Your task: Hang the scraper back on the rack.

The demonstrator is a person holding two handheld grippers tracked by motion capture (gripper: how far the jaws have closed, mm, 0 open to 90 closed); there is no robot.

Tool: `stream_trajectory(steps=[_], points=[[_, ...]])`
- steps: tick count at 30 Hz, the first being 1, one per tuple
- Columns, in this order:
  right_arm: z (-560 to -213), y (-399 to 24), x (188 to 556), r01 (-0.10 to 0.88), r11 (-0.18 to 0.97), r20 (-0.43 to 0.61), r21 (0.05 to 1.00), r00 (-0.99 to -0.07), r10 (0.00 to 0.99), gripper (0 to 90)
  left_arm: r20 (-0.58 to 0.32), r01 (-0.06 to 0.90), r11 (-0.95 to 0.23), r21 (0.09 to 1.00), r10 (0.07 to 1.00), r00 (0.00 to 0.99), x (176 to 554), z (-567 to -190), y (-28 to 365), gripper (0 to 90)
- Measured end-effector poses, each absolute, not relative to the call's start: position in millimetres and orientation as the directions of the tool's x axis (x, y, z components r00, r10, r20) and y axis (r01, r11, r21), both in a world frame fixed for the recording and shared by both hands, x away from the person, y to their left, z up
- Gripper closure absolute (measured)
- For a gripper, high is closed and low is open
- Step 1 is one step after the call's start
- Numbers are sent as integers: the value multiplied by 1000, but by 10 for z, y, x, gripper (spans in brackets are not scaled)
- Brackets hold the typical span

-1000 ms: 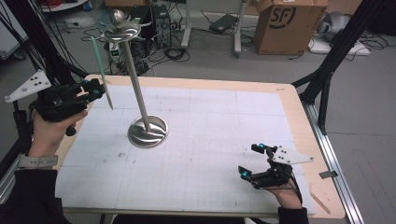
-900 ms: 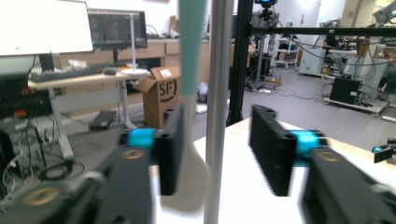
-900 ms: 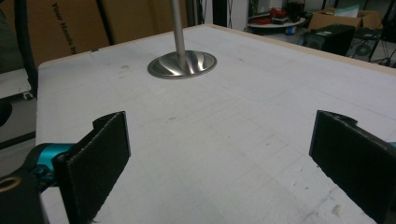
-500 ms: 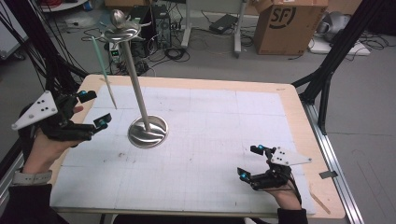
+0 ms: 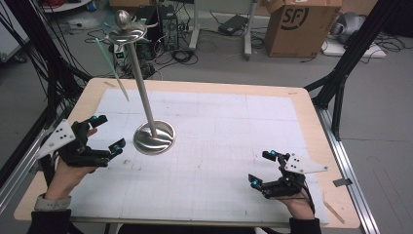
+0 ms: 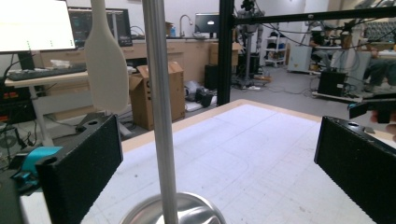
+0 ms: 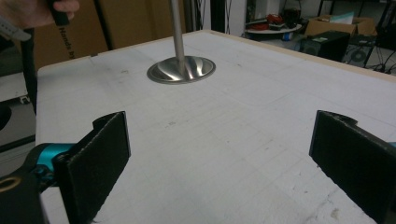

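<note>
My left gripper has just let go of the pale spatula: a second ago it sat up beside the utensil, and now it has dropped low near the stand's round base, its jaws having just opened wide with nothing between them. The spatula hangs free from the top plate of the metal stand, beside the pole, so I judge the hanging step done. My right gripper rests on the white mat near the table's front edge, jaws spread and empty. I can't make out the hook that carries the spatula; in the left gripper view its handle is cut off at the frame's top.
</note>
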State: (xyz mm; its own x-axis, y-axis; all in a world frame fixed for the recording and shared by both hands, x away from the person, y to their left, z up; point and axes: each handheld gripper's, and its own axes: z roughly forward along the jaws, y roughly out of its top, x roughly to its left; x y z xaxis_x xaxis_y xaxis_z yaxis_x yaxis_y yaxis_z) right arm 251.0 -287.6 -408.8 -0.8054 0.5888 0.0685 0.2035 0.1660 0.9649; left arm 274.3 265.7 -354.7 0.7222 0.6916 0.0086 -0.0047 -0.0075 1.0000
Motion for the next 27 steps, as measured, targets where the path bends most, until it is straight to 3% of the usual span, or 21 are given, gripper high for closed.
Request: stream_trajectory(steps=[13,27], points=[[-4061,-2879,2492,171,151,49,974,-803,594,39,35,53,-108,993,681,732,2617,-3982,2377,17],[-4063,-2899,2473,145,122,45,982,-802,595,39,-40,108,-62,992,665,746,2535,-4176,2320,17]])
